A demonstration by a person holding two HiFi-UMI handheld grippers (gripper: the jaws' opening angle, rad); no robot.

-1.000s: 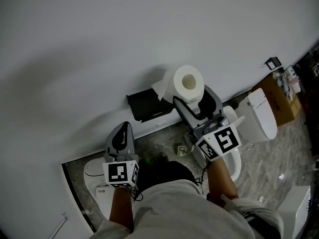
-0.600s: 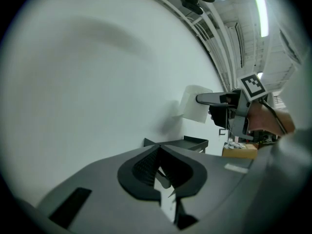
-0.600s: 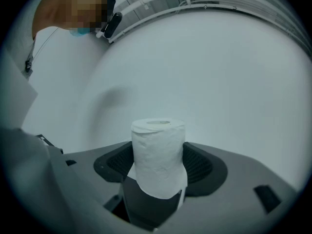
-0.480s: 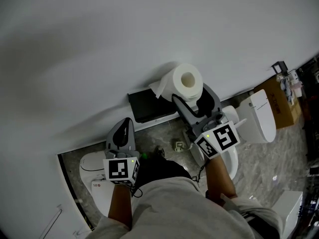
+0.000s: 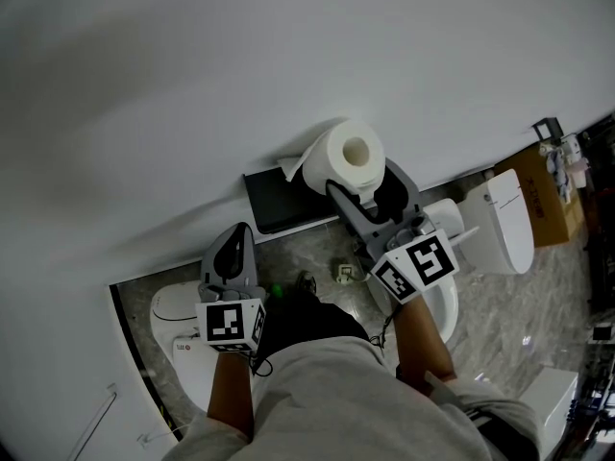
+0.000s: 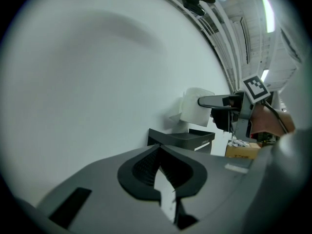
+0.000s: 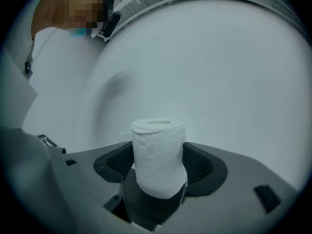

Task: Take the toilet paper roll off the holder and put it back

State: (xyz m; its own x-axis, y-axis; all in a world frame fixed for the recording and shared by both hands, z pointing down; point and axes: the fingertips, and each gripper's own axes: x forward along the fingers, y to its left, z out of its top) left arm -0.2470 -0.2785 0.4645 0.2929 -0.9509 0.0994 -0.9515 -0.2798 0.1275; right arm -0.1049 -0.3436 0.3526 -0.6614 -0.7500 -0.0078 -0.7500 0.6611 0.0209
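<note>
We record a white toilet paper roll (image 5: 344,159) against a pale grey-white wall (image 5: 192,84). The holder (image 5: 279,200) is black. The right gripper (image 5: 363,186) and left gripper (image 5: 233,246) are grey with black ribbed pads. Their marker cubes (image 5: 415,265) carry black squares on white. The floor (image 5: 307,253) is mottled grey stone. The toilet (image 5: 504,229) is white and the cardboard box (image 5: 543,200) is brown.

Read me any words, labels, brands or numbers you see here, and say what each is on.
Nothing reads clearly.
On the brown cardboard box: dark print, too blurred.
On the white toilet: small red mark, too small.
On the black wall holder: white label, too small.
</note>
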